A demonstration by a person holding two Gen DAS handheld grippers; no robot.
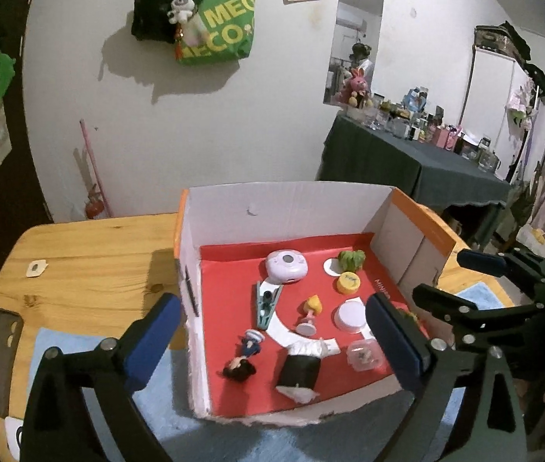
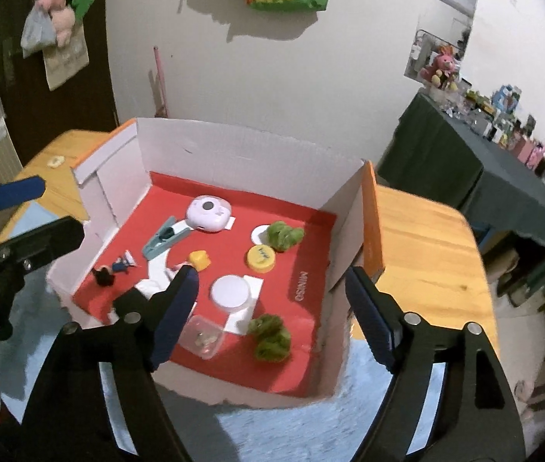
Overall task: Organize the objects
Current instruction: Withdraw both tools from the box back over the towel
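Box (image 1: 288, 208): on counter (image 1: 91, 265); light card, stiff walls; landmark.
Purple case (image 1: 286, 266): toward box's far wall; smooth, I'd pinch its sides.
Black roll (image 1: 298, 372): near box's front edge; soft, light.
Green tuft (image 2: 271, 337): box's front right; squashy.
White lid (image 2: 231, 291): box centre; thin, take by rim.
My left claw (image 1: 272, 340): spread, empty.
My right claw (image 2: 270, 308): spread, empty.

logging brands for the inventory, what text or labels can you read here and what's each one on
"MINISO" on the red floor of the box, near its right wall; cut off in the left wrist view.
"MEG" over "ECO", partly cut off, on the green bag hung on the wall.
Dark mark on the yellow cap: too small to read.
Labels on the bottles on the far table: too blurred to read.
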